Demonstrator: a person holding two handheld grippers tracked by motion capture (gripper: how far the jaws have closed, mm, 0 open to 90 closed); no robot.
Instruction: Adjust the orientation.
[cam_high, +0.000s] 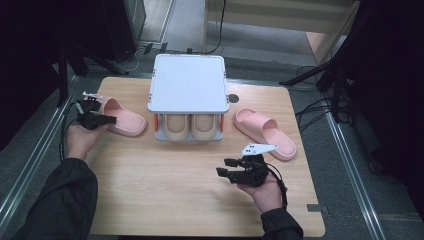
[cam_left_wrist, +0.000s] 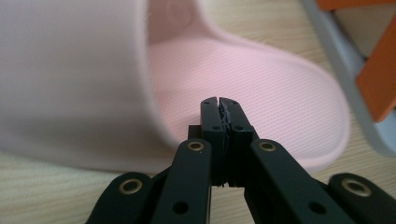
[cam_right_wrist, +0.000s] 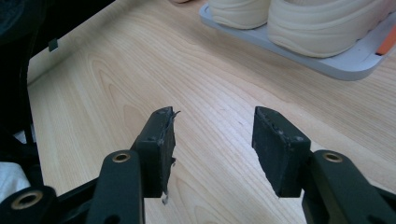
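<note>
While R gripper (cam_right_wrist: 212, 149) gapes, L gripper (cam_left_wrist: 219, 105) shut over pink slipper (cam_left_wrist: 261, 88).

Light wooden table (cam_high: 165, 200), grey floor (cam_high: 190, 25), dark stands (cam_high: 340, 75), metal rails (cam_high: 30, 160) either side

High view looks down on the table (cam_high: 190, 200); tool views sit close above it.

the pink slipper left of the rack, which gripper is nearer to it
Left. The left gripper is right at that pink slipper, jaws shut. The right gripper is far off, over bare table.
</note>
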